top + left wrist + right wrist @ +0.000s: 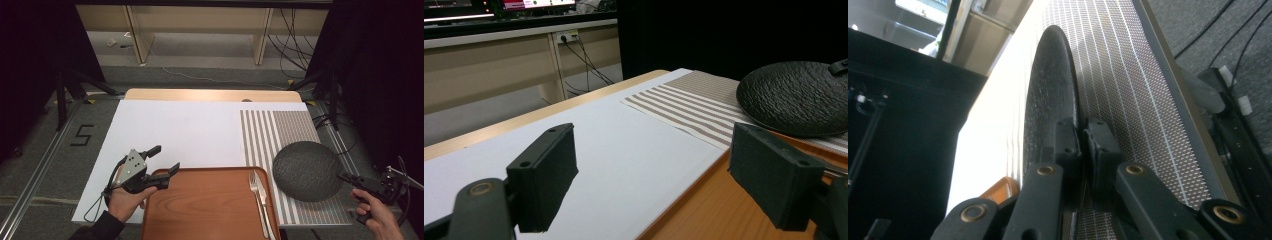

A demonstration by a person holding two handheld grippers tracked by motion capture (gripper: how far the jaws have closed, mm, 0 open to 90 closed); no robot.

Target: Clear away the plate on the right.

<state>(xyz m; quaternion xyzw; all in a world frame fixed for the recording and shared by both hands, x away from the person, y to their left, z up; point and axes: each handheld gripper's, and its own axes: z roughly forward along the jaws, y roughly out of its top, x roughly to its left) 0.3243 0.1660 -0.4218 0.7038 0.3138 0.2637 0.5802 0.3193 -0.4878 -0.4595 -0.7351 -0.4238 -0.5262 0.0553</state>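
My right gripper (346, 176) is clamped on the near-right rim of the dark plate (306, 170), lower right of frame, over the striped mat (270, 130). The tray (210, 200) lies to its left, where my left gripper (165, 160) hangs with jaws apart, so I judge the plate goes leftward.

You are pinching a matt black plate (307, 171) with a rough, pebbled skin at three o'clock, over a woven striped cloth mat (267, 130). At six o'clock a smooth wood-grain tray (200, 205) is carrying a shiny metal fork (256, 187). The matt white sheet (180, 130) is looking like paper; your jaws are showing matt black plastic.
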